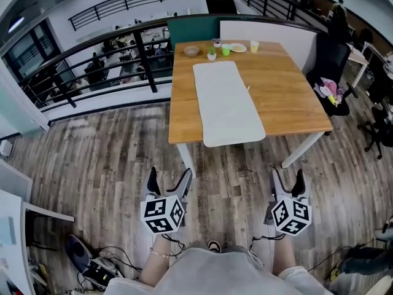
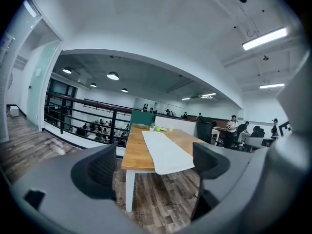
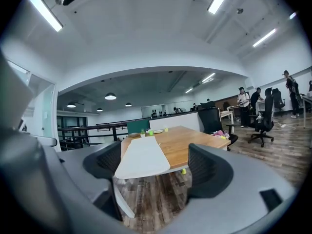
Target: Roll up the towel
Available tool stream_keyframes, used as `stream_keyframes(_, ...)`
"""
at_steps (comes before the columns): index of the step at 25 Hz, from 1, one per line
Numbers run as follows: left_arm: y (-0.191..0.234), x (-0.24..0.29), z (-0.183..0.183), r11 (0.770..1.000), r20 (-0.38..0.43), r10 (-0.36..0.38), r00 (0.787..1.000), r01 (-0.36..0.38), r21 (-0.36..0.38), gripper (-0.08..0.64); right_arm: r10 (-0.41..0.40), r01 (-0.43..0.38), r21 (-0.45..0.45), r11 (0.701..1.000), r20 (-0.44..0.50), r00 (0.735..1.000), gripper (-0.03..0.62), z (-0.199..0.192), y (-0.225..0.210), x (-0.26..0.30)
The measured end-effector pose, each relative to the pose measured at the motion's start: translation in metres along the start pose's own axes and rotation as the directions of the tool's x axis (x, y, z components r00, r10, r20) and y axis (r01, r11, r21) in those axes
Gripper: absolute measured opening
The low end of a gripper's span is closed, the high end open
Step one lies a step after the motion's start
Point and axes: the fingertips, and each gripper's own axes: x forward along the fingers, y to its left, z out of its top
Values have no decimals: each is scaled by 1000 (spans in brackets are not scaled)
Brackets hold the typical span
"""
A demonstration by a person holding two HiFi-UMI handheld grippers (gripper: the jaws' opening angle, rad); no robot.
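A white towel (image 1: 226,103) lies flat and unrolled along the length of a wooden table (image 1: 288,97), left of its middle, with its far end close to the far edge and its near end drooping a little over the near edge. At the table's far edge stands a row of small things: what looks like a bowl (image 1: 191,50), a little potted plant (image 1: 212,55), a green cup (image 1: 225,50), a plate (image 1: 238,48) and a yellow cup (image 1: 254,46), though they are too small to be sure of. The left gripper (image 1: 169,178) and the right gripper (image 1: 287,178) hang side by side over the wood-plank floor (image 1: 110,158), both on the near side of the table and well apart from it, pointing toward it. Each gripper's own view shows its two dark fingers spread wide with only floor, table and towel far beyond them; neither touches or grasps anything. A black office chair (image 1: 328,66) stands just beside the table's right side, and a dark railing (image 1: 92,60) runs along the left and far sides.
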Motion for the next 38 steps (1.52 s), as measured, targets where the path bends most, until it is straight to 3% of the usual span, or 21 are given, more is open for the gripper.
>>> stream_keyframes(11,16,73,-2,1000,-28,-18,999,17,-13,495,-15,15,-7,1000,-34,999,428,-9,0,66)
stream_keyframes(27,65,260,83,990,-1,-138,990,138,20,494,-109,109,4,994,27,994,411,44,37,223)
stream_keyframes(33,66,314,96,980,-15,-196,981,196,27,494,-154,153,16,988,23,988,411,46,42,260)
stream_keyframes(38,60,343,87,976,-37,-218,975,219,11,493,-151,151,4,989,10,988,407,42,38,278)
